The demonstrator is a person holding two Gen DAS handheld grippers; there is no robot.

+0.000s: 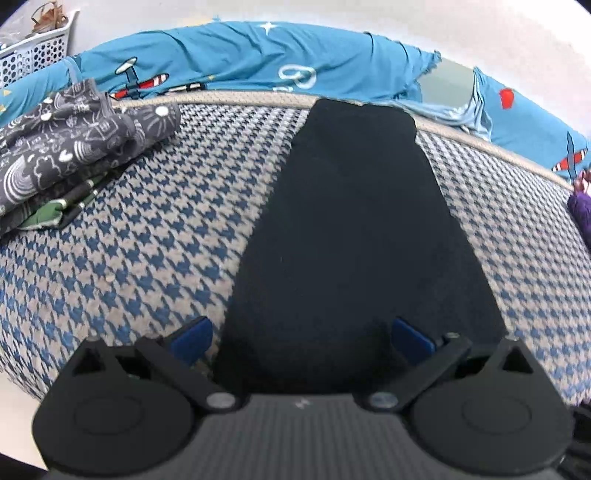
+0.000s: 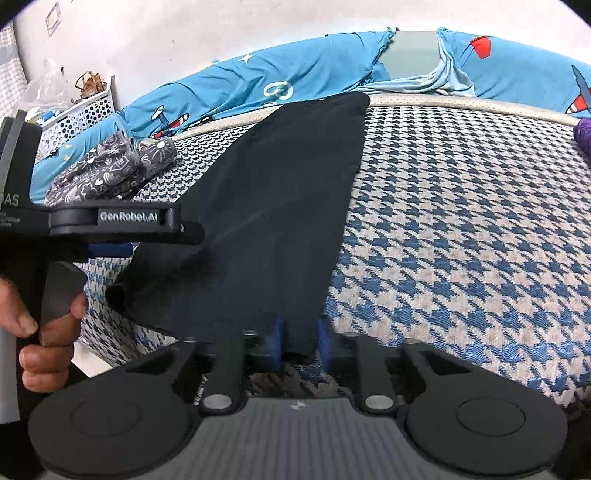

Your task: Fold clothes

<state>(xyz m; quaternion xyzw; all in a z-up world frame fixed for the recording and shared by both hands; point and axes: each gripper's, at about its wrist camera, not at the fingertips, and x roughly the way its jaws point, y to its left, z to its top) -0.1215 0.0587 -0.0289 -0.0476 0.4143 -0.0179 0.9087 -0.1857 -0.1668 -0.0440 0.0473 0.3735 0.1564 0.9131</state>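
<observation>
A dark garment (image 2: 280, 206) lies lengthwise on the houndstooth cover (image 2: 461, 240), right gripper (image 2: 299, 341) pinching its near corner, left gripper (image 1: 301, 334) spread wide; patterned clothes (image 1: 62, 155) sit folded at ten o'clock, folding unfinished.

A home bedroom, by the look of it: a bed or mattress covered in blue-and-beige houndstooth fabric (image 1: 155, 236) fills the view, with a bright blue sheet printed with aeroplanes (image 1: 229, 55) bunched along its far edge from ten to two o'clock. At ten o'clock a white perforated laundry basket (image 1: 35, 50) stands against a plain white wall (image 2: 184, 33), and a pile of grey patterned clothing (image 1: 62, 147) lies on the cover near it.
</observation>
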